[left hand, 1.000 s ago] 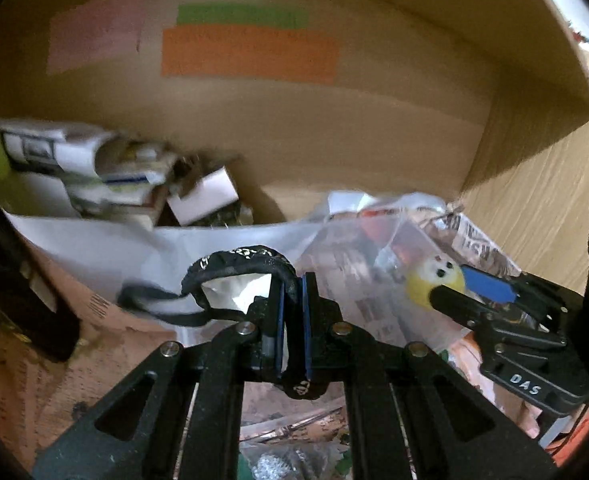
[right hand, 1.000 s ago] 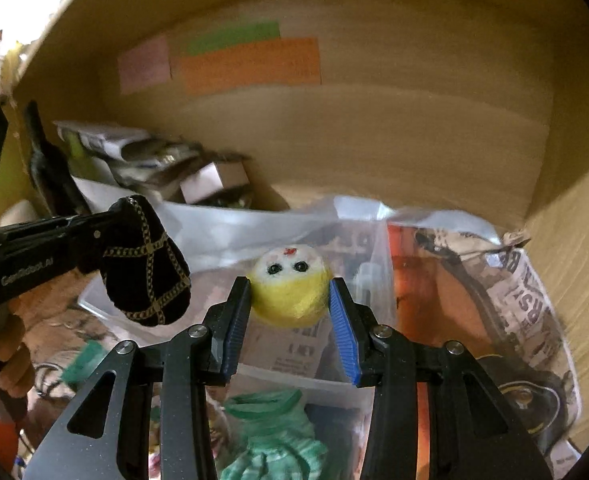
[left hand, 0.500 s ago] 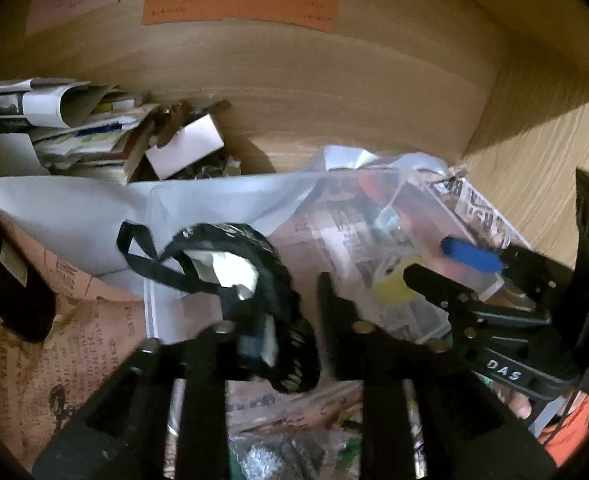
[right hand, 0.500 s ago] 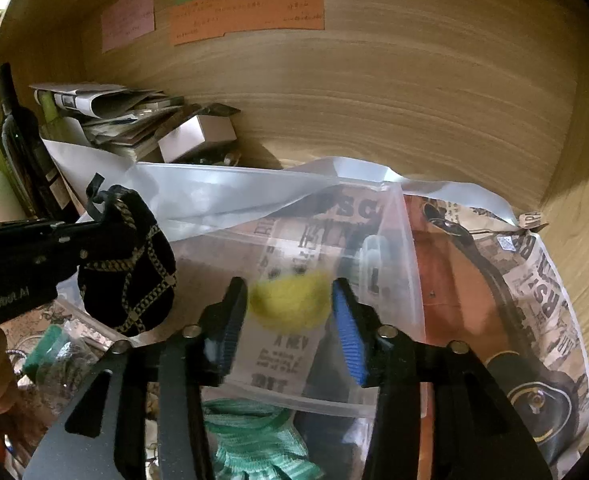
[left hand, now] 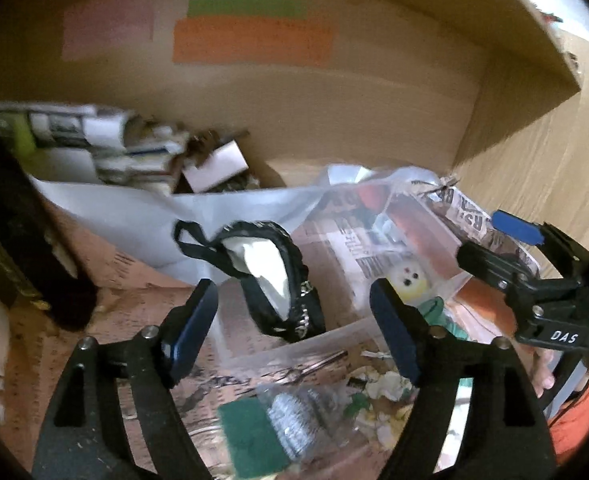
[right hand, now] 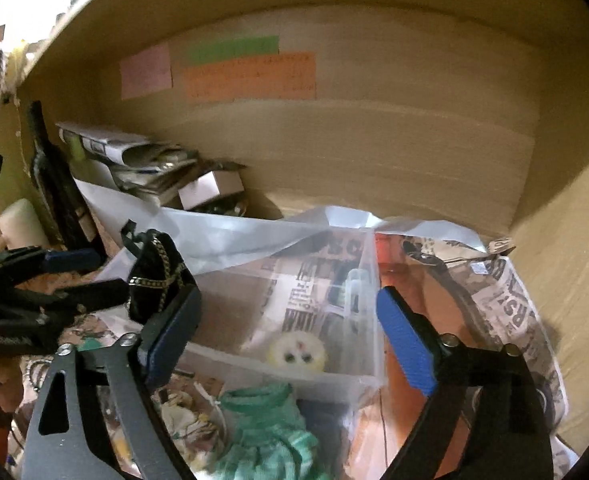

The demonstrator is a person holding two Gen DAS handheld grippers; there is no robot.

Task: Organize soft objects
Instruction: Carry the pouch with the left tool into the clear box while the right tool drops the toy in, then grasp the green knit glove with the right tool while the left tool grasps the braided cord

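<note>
A clear plastic bin [right hand: 368, 378] stands on newspaper in a wooden shelf nook. A small yellow plush with a white face [right hand: 296, 355] lies in the bin's near right corner; it also shows in the left wrist view [left hand: 407, 280]. A black pouch with gold chain trim [left hand: 278, 280] stands in the bin's left side, its white lining showing; the right wrist view shows it too [right hand: 160, 276]. My left gripper [left hand: 294, 320] is open and empty just in front of the pouch. My right gripper [right hand: 290, 332] is open and empty above the plush.
A green knitted cloth [right hand: 268, 428] lies in front of the bin. A bag with a green sponge and steel wool [left hand: 278, 428] lies near the left gripper. Stacked newspapers and a small box [right hand: 210, 188] sit at the back left. Coloured notes [right hand: 250, 74] are on the back wall.
Both grippers have opened. The left one let the black pouch go into the bin, and the right one dropped the yellow plush into the bin. Both have pulled back a little.
</note>
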